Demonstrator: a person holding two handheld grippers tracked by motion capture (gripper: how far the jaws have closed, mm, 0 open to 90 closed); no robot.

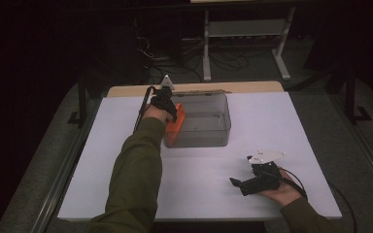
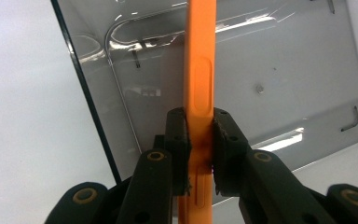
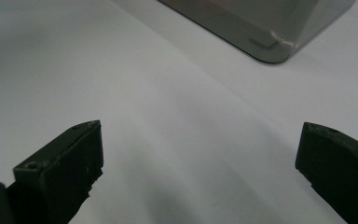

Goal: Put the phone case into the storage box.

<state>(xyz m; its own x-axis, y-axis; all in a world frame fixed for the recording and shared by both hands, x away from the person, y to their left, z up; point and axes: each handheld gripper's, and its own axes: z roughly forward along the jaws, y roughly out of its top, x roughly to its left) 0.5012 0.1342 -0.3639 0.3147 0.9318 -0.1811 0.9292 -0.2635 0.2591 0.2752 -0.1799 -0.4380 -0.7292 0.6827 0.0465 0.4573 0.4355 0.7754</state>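
Orange flat plastic case (image 2: 199, 88), held edge-on between the fingers (image 2: 179, 140) of the left gripper (image 2: 199, 140) — clenched on its thin rim, pads pressing both faces — hangs over the left end of the clear smoke-grey plastic bin (image 1: 209, 133) at the rear of the white tabletop (image 1: 252, 194). In the high view the case (image 1: 174, 127) sits at the bin's left wall, partly inside. Right gripper (image 1: 252, 183) rests on the tabletop near the front edge, well apart from the bin; its fingers (image 3: 70, 168) stand spread wide and released, with nothing between them. Judged step: lowering the case into the bin. To do it well, keep the case upright and clear of the wall, bring it down until its lower edge meets the floor — then release, so it does not drop or tip.
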